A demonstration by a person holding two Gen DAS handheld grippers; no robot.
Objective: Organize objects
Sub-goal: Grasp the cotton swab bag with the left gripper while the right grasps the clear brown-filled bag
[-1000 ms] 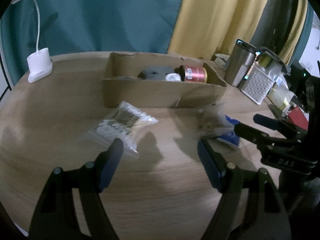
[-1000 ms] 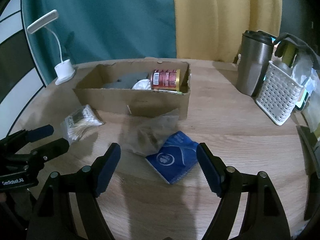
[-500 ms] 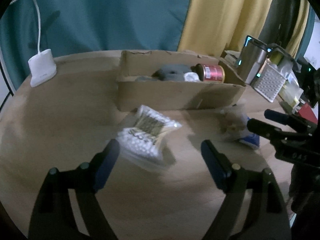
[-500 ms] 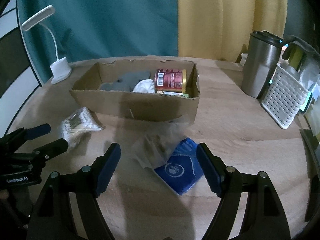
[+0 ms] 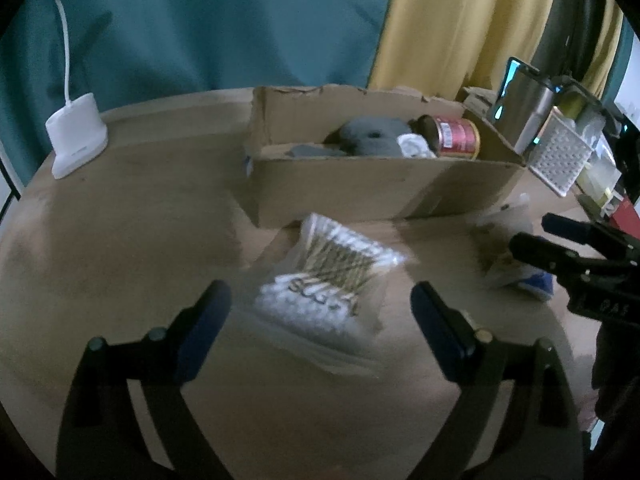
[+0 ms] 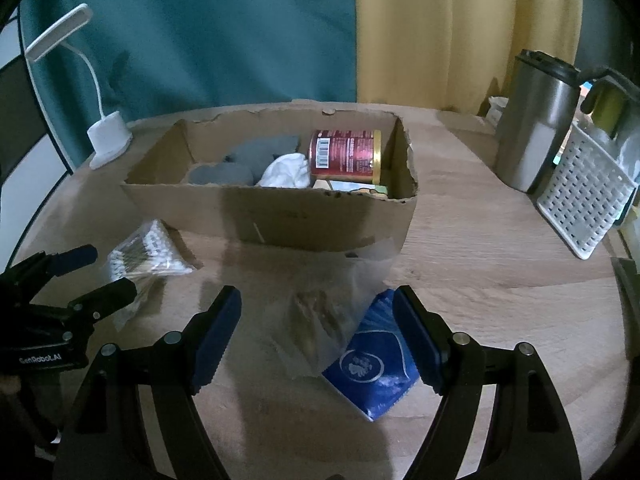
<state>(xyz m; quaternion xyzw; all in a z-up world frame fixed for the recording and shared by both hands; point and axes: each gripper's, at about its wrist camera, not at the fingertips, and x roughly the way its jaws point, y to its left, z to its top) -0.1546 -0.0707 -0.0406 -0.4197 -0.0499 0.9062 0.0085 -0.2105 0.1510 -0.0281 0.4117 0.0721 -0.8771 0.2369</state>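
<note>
Judging from how things lie, the sorting is partly done. The cardboard box (image 6: 272, 216) at the twelve o'clock side of the table (image 6: 480, 248) already holds a red can (image 6: 346, 156) lying on its side, some grey cloth (image 6: 248, 160) and a crumpled white wad (image 6: 286, 172). Three things are left out on the wood in front of it.

A bag of cotton swabs (image 5: 332, 280) lies just short of the box's near wall, at about twelve o'clock from the left gripper (image 5: 320, 316). That gripper's jaws have just been opening and now stand wide on either side of the bag without pressing it; nothing is held.

The right gripper (image 6: 316, 328) is also open and empty. Between its blue fingers (image 6: 216, 332) lie a crinkled clear bag (image 6: 332, 304) and, partly under it at about four o'clock, a blue packet (image 6: 376, 376), both resting on the table.

A white lamp (image 6: 108, 136) stands at ten o'clock; a steel mug (image 6: 536, 124) and a white basket (image 6: 584, 200) stand at two o'clock, well apart from the box. Whether these belong to the job cannot be told.

Likely remaining: lift the swabs, the clear bag and the blue packet into the box, which has free room at its left end.
</note>
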